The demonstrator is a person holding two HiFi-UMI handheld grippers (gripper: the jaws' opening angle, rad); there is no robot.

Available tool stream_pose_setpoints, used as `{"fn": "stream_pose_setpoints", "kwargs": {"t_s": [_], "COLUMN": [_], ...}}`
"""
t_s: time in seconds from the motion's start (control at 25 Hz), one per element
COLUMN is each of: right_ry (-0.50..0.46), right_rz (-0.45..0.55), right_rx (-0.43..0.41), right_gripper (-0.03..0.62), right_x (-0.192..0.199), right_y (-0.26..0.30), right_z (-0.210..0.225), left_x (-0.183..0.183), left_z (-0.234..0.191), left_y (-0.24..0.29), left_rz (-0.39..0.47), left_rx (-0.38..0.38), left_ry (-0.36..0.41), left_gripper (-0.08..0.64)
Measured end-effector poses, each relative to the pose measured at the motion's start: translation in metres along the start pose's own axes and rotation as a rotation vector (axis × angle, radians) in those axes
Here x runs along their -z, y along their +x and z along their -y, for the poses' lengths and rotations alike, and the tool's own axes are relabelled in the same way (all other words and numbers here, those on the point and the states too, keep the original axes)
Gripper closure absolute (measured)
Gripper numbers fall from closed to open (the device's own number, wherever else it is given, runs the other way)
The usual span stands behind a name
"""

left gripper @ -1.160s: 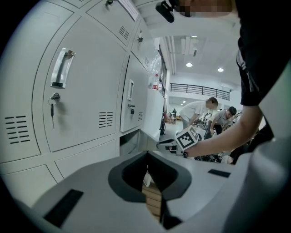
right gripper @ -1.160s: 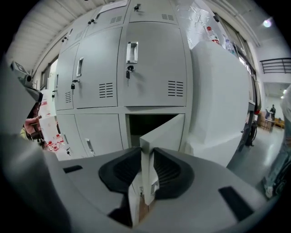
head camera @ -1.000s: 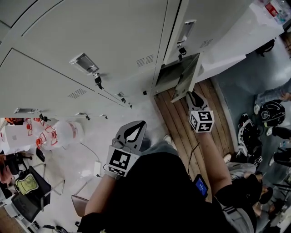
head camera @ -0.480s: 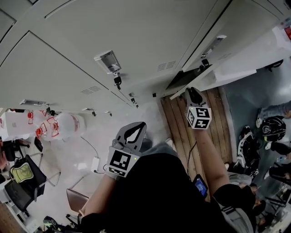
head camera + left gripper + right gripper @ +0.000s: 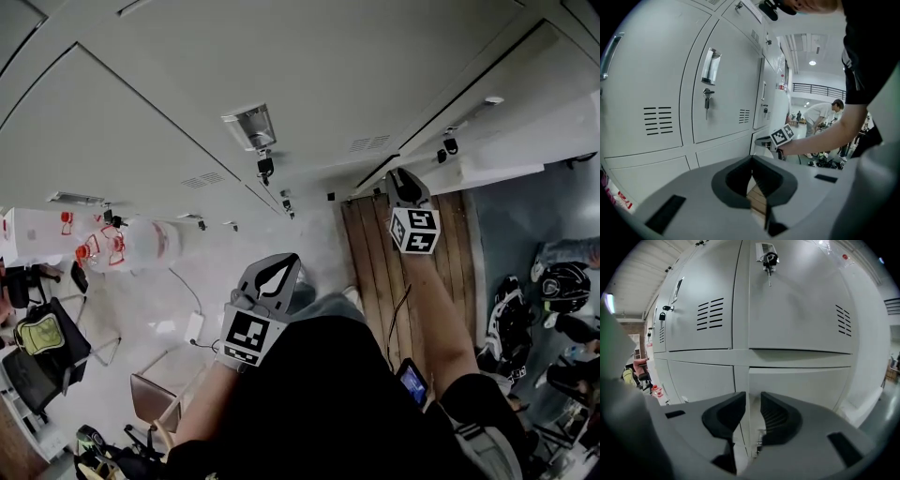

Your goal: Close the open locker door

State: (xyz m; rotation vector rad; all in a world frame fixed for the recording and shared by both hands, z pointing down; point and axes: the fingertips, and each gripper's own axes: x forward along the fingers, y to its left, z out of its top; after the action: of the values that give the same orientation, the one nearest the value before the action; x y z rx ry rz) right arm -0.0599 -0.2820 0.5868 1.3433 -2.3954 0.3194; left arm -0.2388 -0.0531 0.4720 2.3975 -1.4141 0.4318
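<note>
The grey locker door (image 5: 487, 167) in the lower row stands almost flush with the locker bank; only a thin dark slit (image 5: 375, 174) shows at its edge. My right gripper (image 5: 403, 180) is at that door's free edge, tip against or just off the metal. In the right gripper view the door (image 5: 801, 380) fills the space ahead of my right gripper (image 5: 753, 411), whose jaws stand a narrow gap apart with nothing between them. My left gripper (image 5: 278, 269) hangs back near my body, shut and empty, and points at the lockers (image 5: 752, 161).
Closed lockers with keys in their locks (image 5: 265, 168) fill the wall. A wooden floor strip (image 5: 375, 267) runs below the door. Water bottles (image 5: 131, 246) and a chair (image 5: 150, 401) are at the left. People and bags (image 5: 562, 281) are at the right.
The locker door has swung from wide open to almost flush with the frame. My right gripper has followed its edge in towards the lockers. The left gripper has stayed put.
</note>
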Motion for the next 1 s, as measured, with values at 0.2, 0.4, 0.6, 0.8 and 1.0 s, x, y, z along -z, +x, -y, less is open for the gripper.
{"fn": "stream_pose_setpoints", "kwargs": {"t_s": [0.2,0.4,0.6,0.8,1.0], "right_ry": [-0.027,-0.036,-0.038,-0.029,-0.024], "right_rz": [-0.002,-0.005,-0.001,0.000,0.005], "right_rx": [-0.024,-0.038,-0.053,-0.082,-0.119], "right_gripper": [0.492,0.492,0.492,0.492,0.492], "right_x": [-0.005,-0.007,-0.006,-0.003,-0.005], "right_y": [0.014,0.022,0.022,0.012,-0.018], "right_z": [0.000,-0.001,-0.001,-0.004,-0.012], "left_x": [0.001,0.001,0.000,-0.001,-0.008], "left_z": [-0.005,-0.007,-0.003,0.005,0.019], "left_y": [-0.002,-0.003,-0.001,0.004,0.014], "left_rz": [0.000,0.001,0.000,-0.001,0.006], "left_rx": [-0.025,-0.045,-0.051,-0.048,-0.028], "left_ry": [-0.010,-0.018,-0.016,-0.006,0.005], "left_gripper": [0.538,0.538,0.538,0.538,0.538]}}
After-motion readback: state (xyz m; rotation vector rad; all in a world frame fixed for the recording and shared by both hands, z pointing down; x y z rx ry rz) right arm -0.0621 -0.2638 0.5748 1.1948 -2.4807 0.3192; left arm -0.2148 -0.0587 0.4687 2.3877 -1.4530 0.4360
